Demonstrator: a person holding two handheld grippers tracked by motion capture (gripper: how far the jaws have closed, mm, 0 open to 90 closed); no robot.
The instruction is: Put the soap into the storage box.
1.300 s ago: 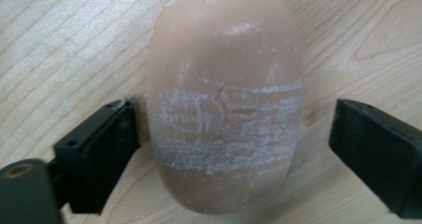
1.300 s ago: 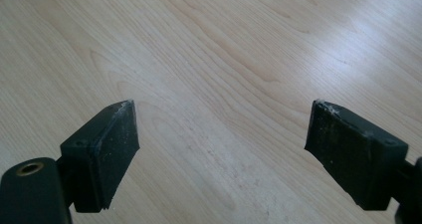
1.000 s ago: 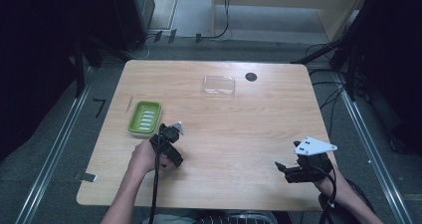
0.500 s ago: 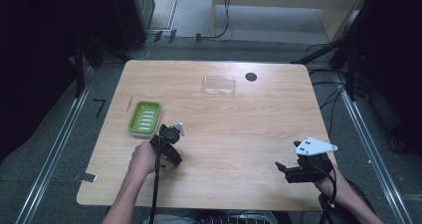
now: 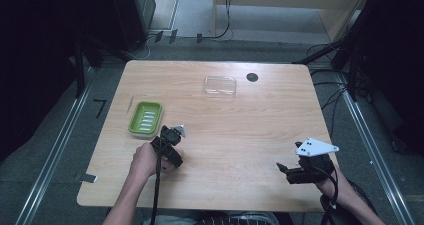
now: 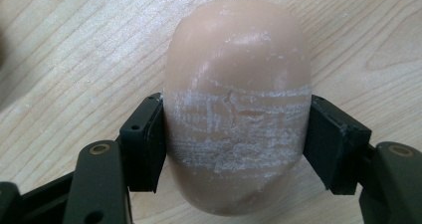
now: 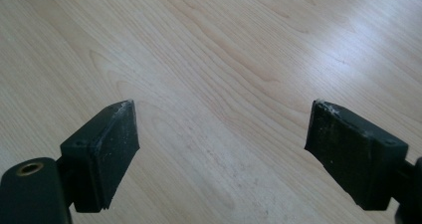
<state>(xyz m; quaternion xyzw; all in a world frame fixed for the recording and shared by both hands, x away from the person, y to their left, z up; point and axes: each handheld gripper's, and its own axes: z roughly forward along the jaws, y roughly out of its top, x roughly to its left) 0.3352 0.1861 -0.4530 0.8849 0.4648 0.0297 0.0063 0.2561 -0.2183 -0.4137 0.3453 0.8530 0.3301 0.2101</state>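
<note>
Wooden table, left gripper clamping soap

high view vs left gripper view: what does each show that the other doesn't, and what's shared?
High view alone: the green soap dish, a clear lid at the far edge, a black disc, the right gripper with jaws open, both forearms.

Left gripper view alone: the tan soap bar, scuffed white across its middle, pressed between the two pads.

Shared: the left gripper and the wooden table.
</note>
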